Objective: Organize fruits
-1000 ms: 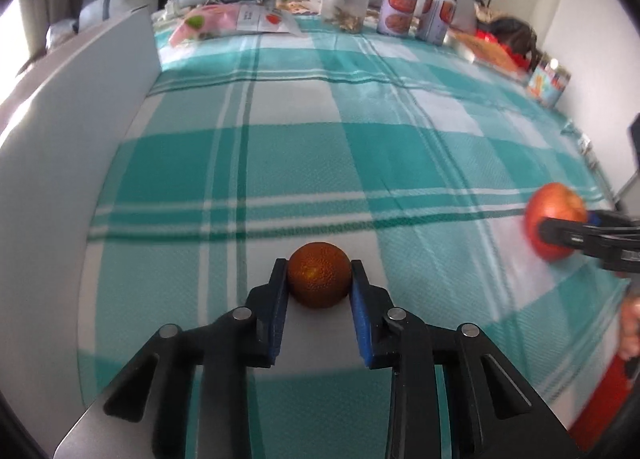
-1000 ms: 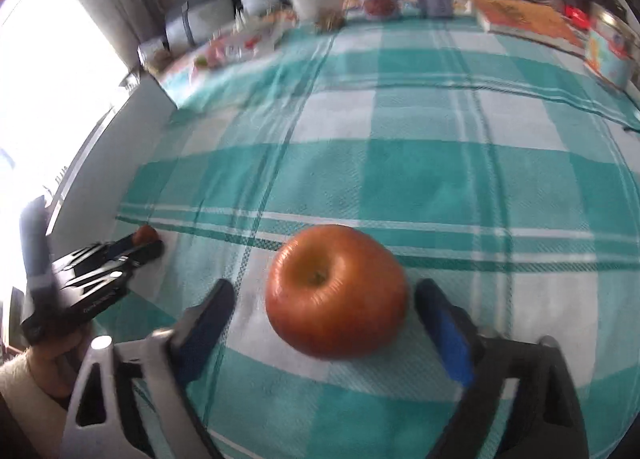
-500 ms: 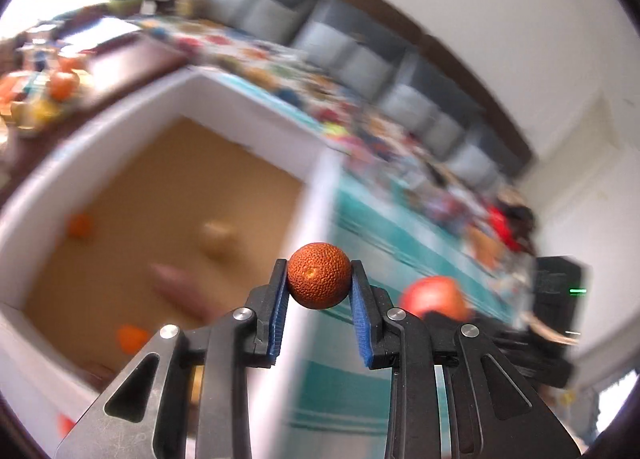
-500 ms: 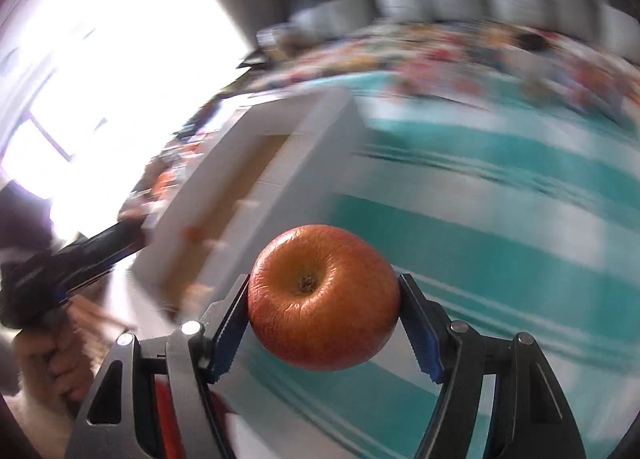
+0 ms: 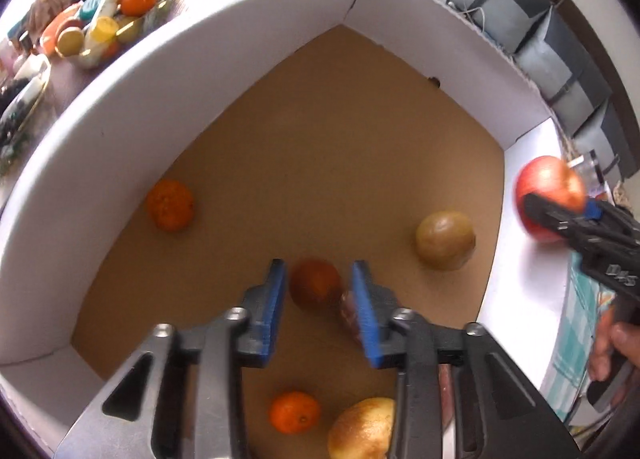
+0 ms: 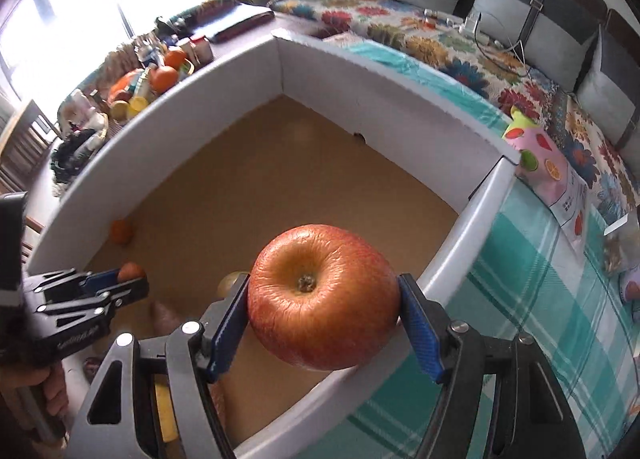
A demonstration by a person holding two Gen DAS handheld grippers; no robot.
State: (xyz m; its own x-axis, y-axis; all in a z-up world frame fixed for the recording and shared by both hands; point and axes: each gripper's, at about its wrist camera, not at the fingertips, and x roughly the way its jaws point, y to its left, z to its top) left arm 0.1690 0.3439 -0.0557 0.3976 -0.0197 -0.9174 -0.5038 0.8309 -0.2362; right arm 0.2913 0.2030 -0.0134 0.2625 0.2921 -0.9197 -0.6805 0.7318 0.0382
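Blue-padded left tongs (image 5: 318,291) just opened over white-walled cardboard box (image 5: 200,59); small dark-orange fruit (image 5: 315,287) released between pads, untouched, dropping toward brown floor. One fruit delivered. Right tongs (image 6: 322,309) clamped on large red apple (image 6: 322,297), above near box wall, not yet released. Left view alone shows two more oranges and pale fruits inside.

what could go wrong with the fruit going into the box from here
The small dark orange, loose between the opening jaws of the left gripper, may land on the reddish fruit below and bruise it. The big red apple in the right gripper hangs over the white box wall, so releasing now could bounce it out.
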